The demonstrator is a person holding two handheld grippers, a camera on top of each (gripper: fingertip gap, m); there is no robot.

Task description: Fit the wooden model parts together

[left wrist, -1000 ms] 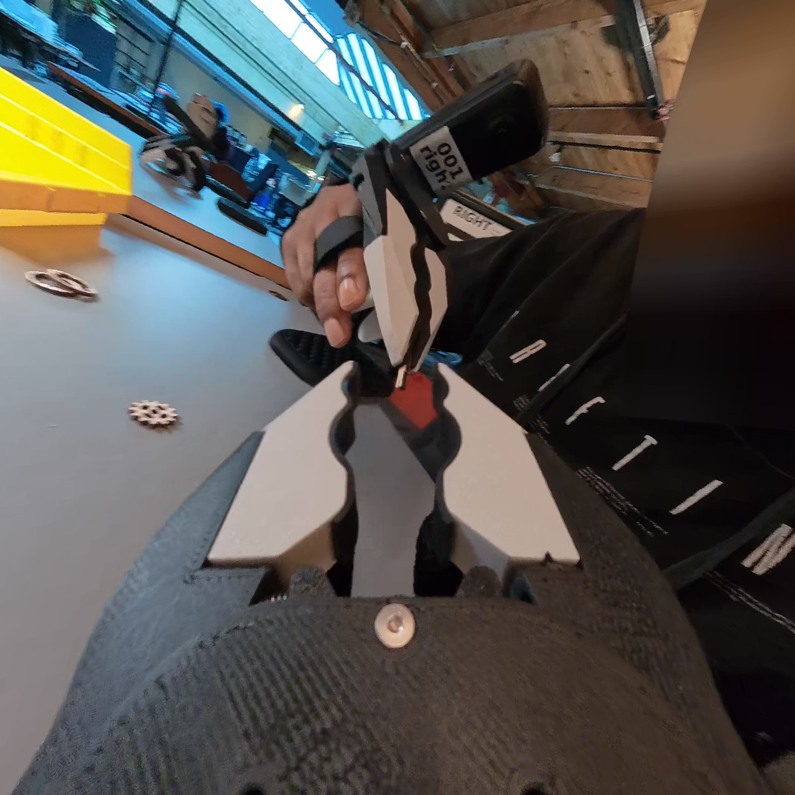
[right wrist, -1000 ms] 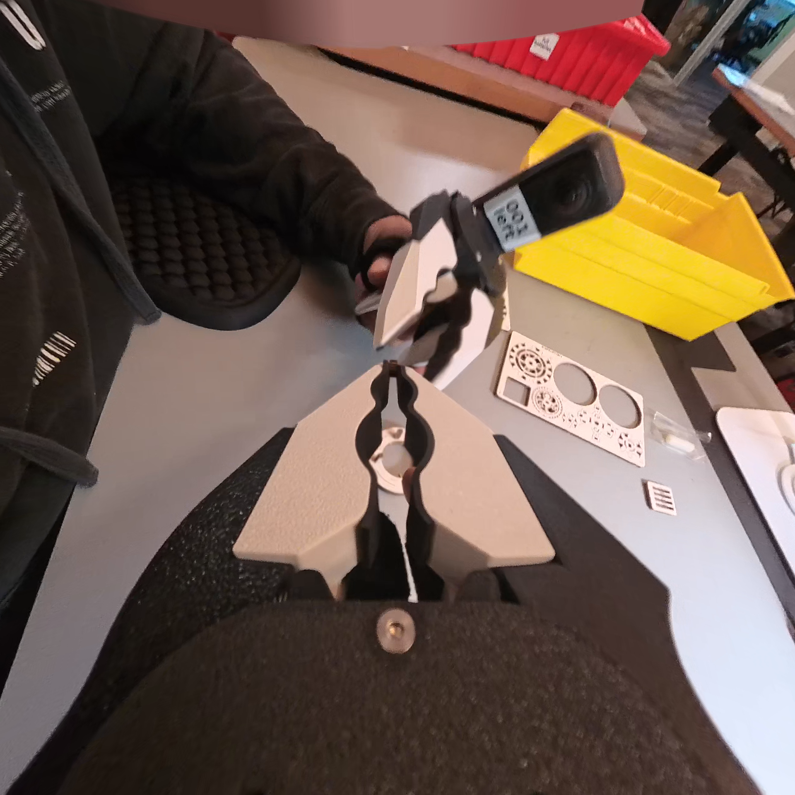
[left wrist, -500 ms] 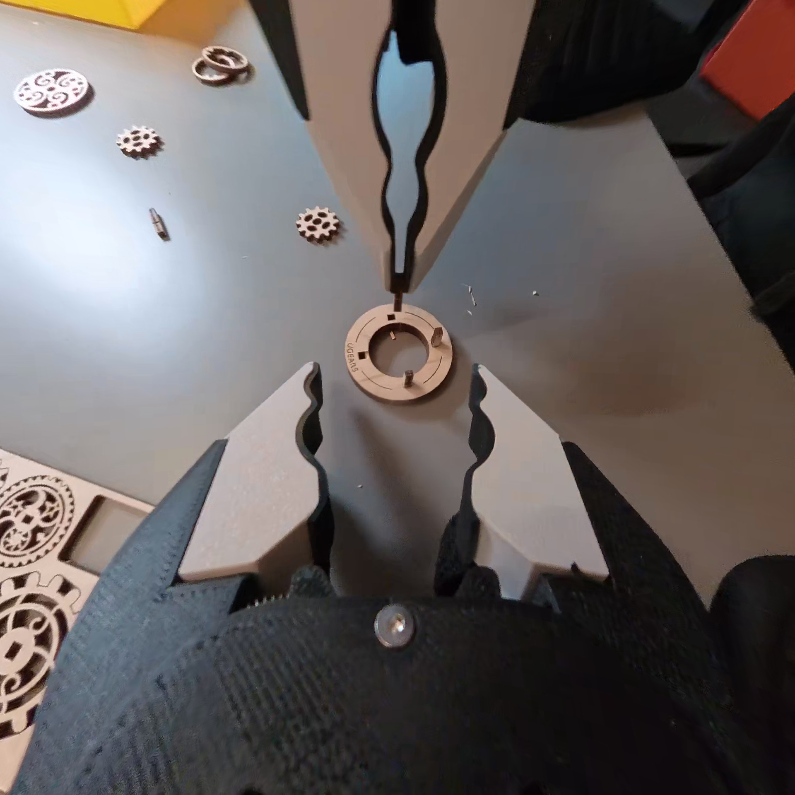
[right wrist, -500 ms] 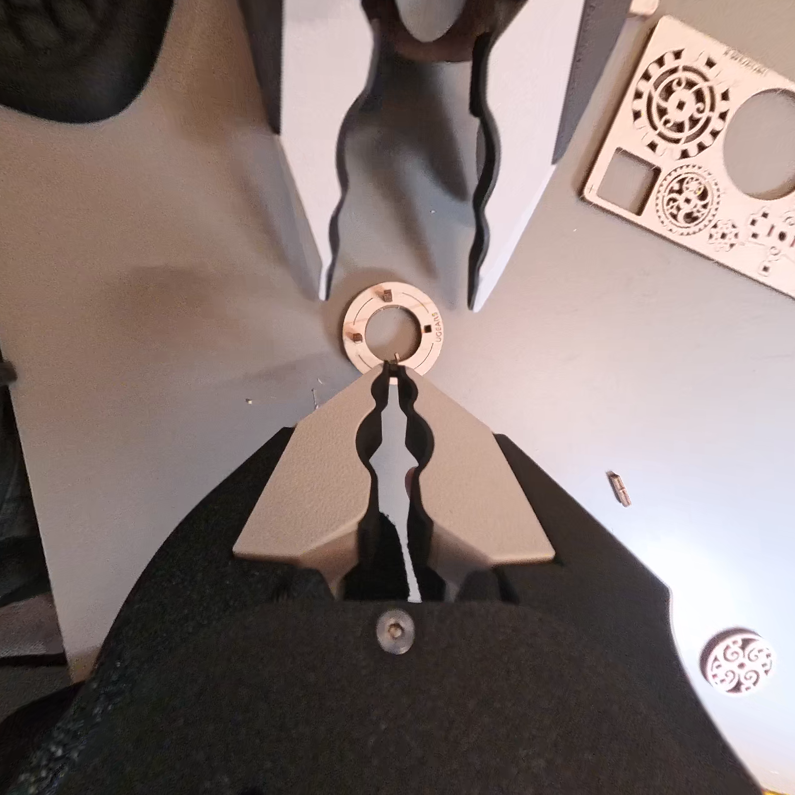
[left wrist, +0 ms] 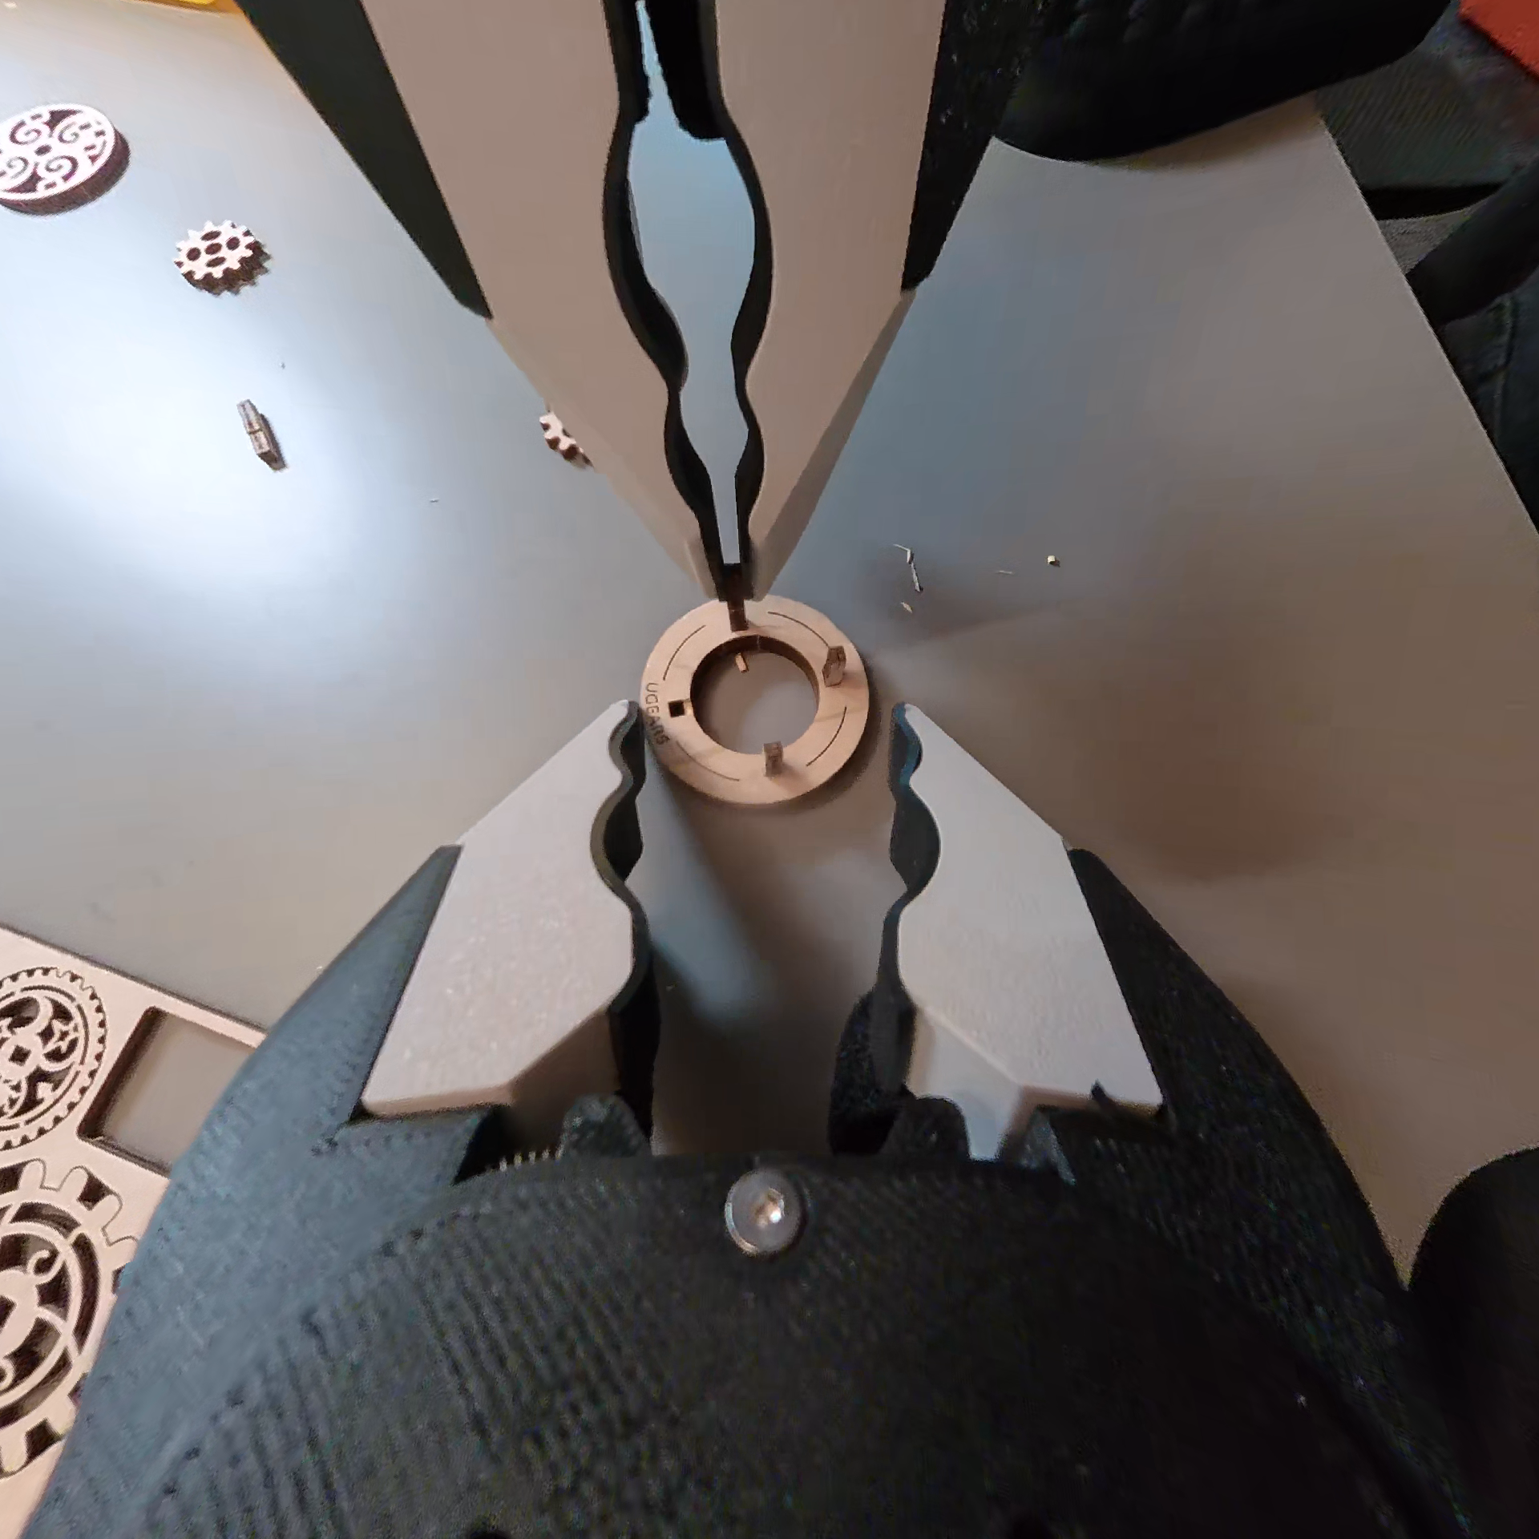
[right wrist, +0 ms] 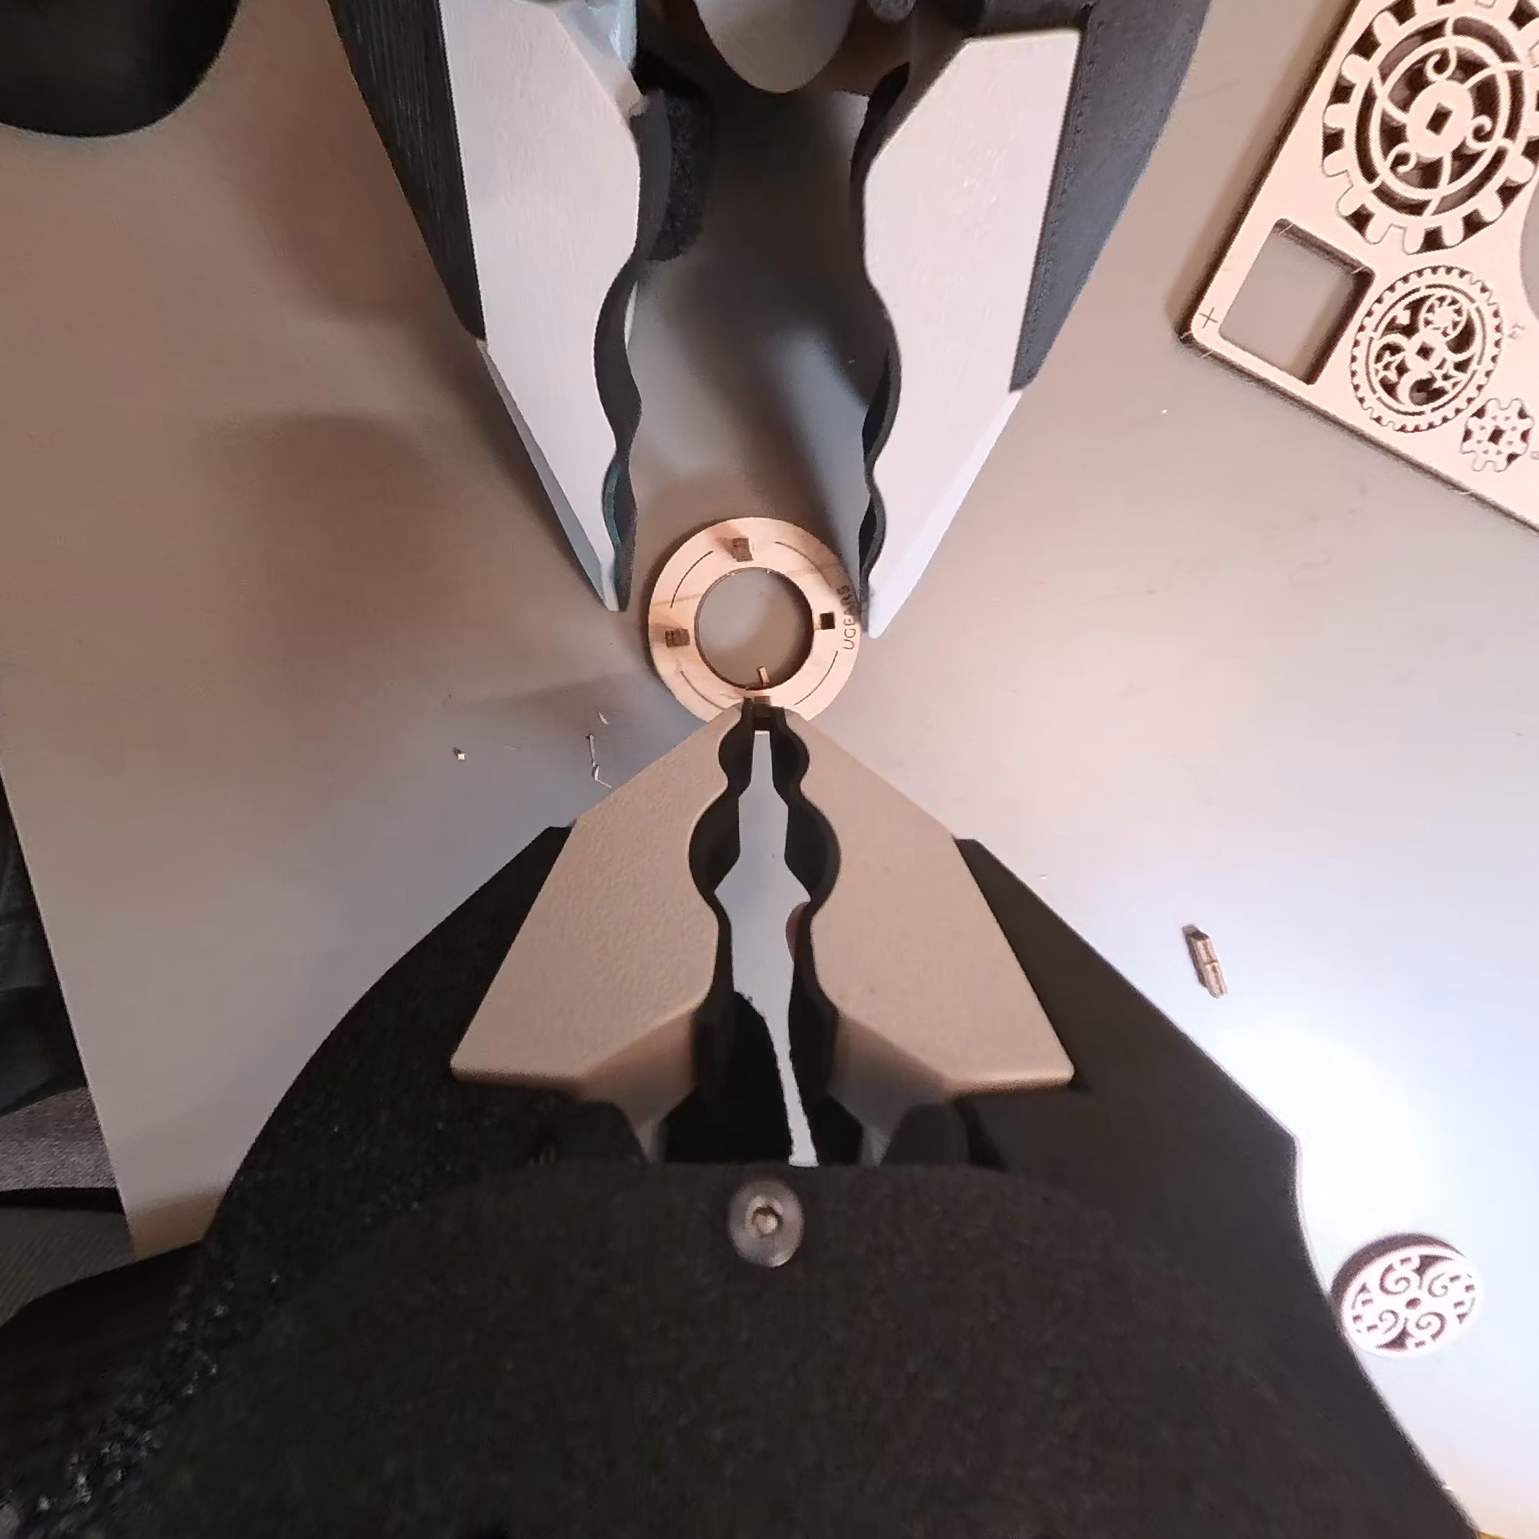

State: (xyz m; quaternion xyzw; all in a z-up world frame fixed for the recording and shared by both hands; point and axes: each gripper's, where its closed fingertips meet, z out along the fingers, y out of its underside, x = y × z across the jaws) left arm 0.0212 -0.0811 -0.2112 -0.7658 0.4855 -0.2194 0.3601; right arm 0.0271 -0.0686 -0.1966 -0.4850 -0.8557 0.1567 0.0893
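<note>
A flat wooden ring (left wrist: 666, 666) lies on the grey table (left wrist: 333, 666). Two small pegs (left wrist: 833, 666) stand in its slots and one square slot (left wrist: 679, 708) is empty. My left gripper (left wrist: 764, 720) is open, with its fingertips on either side of the ring. My right gripper (right wrist: 759, 723) is shut on a small wooden peg (right wrist: 759, 713), holding it at a slot on the ring's (right wrist: 670, 600) near edge. In the left wrist view the right gripper (left wrist: 733, 583) comes in from the top. In the right wrist view the left gripper (right wrist: 747, 612) comes in from the top.
A loose peg (left wrist: 265, 433) (right wrist: 1206, 962), a small gear (left wrist: 221, 258) and an ornate disc (left wrist: 54, 158) (right wrist: 1407, 1312) lie on the table. A laser-cut wooden sheet (left wrist: 50, 1124) (right wrist: 1416, 250) lies to one side. Wood splinters (left wrist: 912, 575) lie near the ring. Only a small space, under 4 cm, lies between the two pairs of fingers. Left tips and right tips are each some 20 cm from the small gear (left wrist: 221, 258).
A second ago both grippers were raised and facing each other. They have come down to the ring; the left has opened around it and the right's peg has reached the slot.
</note>
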